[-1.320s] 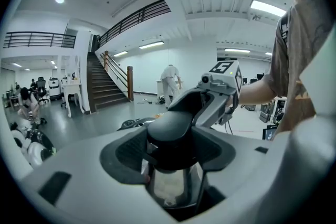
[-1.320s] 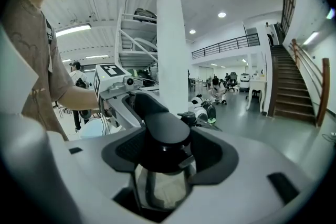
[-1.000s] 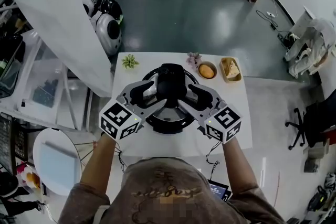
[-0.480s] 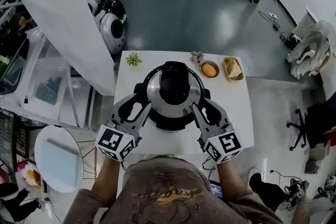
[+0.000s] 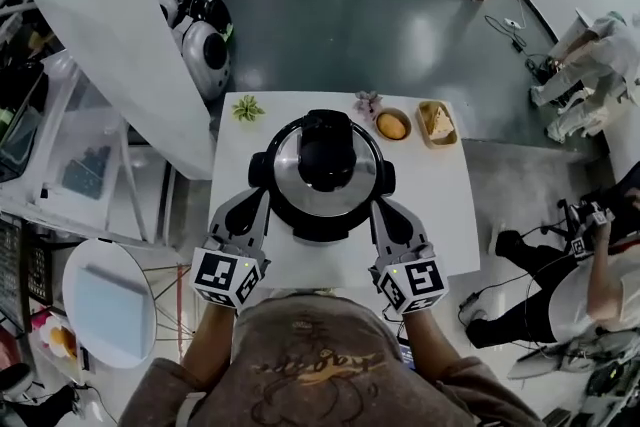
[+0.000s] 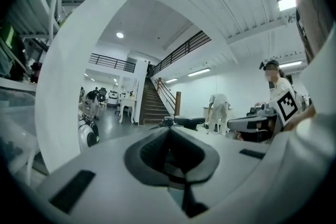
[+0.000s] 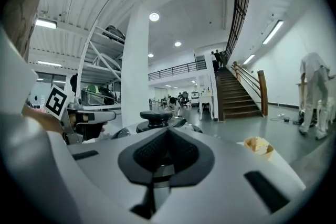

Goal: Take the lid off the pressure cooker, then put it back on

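Grey left gripper point(image 5: 256, 203) and right gripper point(image 5: 379, 208) level beside pressure cooker point(image 5: 322, 185), jaws just closed (both empty).

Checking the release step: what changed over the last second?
The left gripper and right gripper drew back off the lid toward the person and now sit beside the near edge of the pressure cooker. Their jaws have just been closing, with nothing between them. Lid still on.
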Demonstrator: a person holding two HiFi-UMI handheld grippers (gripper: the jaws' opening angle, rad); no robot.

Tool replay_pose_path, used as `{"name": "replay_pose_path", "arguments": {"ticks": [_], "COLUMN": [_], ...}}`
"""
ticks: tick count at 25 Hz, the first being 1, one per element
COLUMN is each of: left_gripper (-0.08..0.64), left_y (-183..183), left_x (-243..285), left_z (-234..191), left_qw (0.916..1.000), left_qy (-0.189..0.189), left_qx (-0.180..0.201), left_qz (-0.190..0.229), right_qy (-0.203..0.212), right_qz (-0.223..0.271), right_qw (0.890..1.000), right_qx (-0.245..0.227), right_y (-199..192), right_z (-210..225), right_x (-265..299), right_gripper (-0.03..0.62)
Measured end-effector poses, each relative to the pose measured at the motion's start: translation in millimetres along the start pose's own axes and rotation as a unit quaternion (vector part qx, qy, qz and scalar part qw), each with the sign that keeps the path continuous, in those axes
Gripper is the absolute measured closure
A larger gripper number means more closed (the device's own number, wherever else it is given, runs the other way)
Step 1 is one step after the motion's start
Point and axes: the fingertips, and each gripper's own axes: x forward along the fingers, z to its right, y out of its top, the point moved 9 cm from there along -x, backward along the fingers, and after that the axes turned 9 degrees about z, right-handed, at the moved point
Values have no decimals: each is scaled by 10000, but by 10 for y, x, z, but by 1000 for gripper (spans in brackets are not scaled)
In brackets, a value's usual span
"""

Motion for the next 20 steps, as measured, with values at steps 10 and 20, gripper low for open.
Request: {"name": "replay_pose_path", "arguments": {"ticks": [10, 20], "left_gripper": [555, 555], "left_y": [-57, -52], "left_x": [36, 37], "left_z": [-18, -61], "left_qw": [9999, 9995], "left_qy": [72, 221], "left_qx": [-129, -187], "left_qz": [-9, -93], "right_qy": [-156, -207], "right_qz": [239, 261], "right_qw": [9996, 9994], "right_qx": [61, 3], "right_y": [-65, -59], "right_z": [60, 63], "right_x": [-28, 62], "right_gripper": [597, 598]}}
